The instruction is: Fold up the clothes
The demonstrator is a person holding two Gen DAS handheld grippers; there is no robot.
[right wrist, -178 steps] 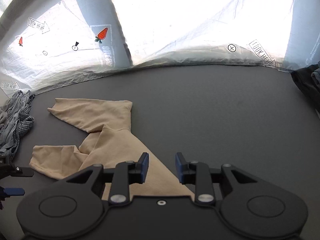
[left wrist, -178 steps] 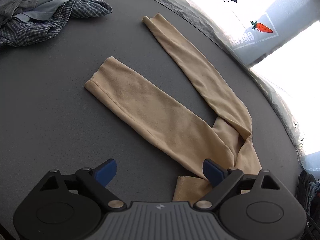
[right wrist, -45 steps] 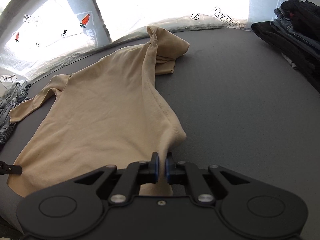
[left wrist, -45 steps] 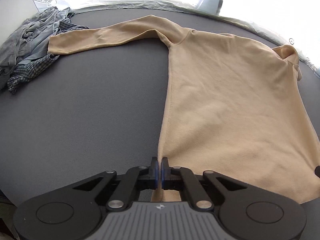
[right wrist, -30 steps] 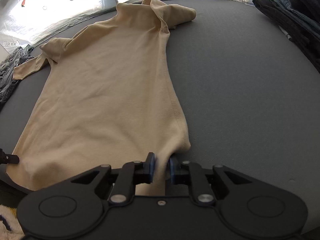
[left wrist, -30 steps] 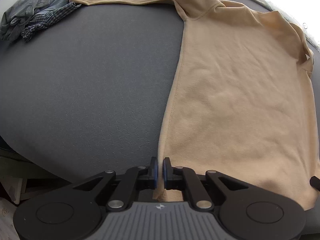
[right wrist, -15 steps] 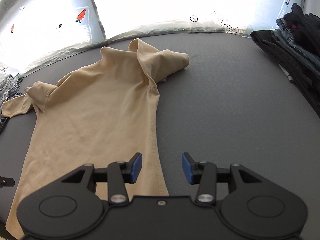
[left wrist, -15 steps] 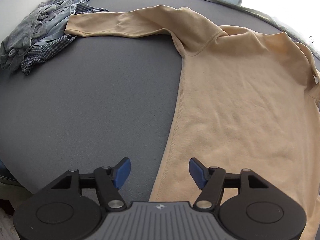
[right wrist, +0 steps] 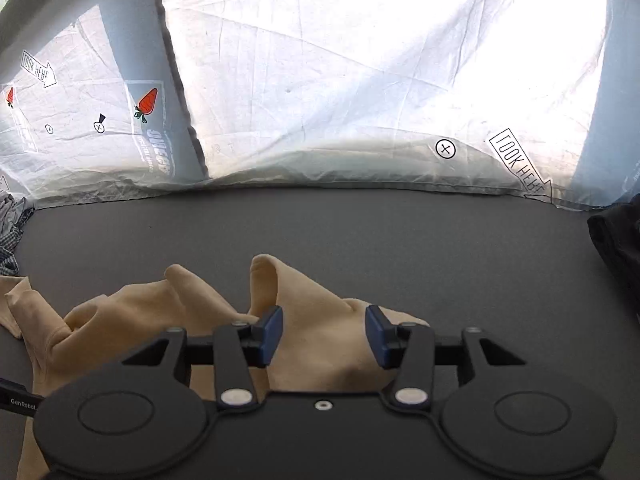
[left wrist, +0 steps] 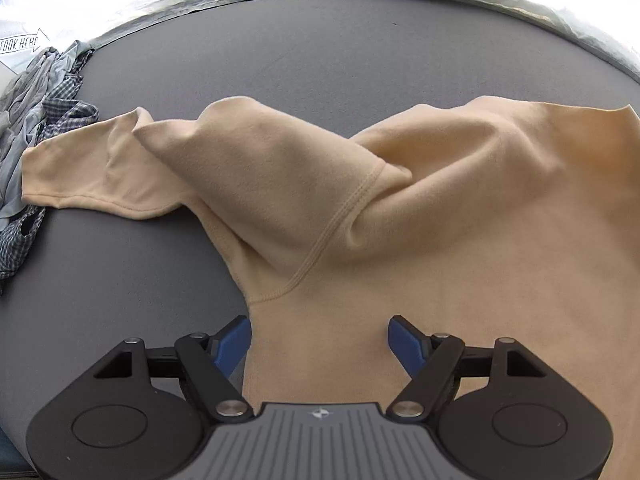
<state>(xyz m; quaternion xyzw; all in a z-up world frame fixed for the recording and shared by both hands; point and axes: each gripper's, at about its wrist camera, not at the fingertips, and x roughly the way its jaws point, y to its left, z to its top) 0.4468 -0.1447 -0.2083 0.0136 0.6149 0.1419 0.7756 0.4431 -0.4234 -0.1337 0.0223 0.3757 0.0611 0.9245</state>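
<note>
Left tool [left wrist: 320,338] jaws apart, just been opening, over tan shirt [left wrist: 460,240] at armpit seam. Right tool [right wrist: 323,334] likewise apart, just opened, above bunched sleeve [right wrist: 320,320], nothing clamped.

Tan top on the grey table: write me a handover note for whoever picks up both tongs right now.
Left tongs: open, just widened, over the top below its armpit seam, gripping nothing.
Right tongs: open, just widened, above the bunched sleeve, pads clear.
Top lies spread on the table; left sleeve crumpled towards the checked pile.
Done: body laid out.
Left: straighten sleeves, fold them in, fold the body.
</note>
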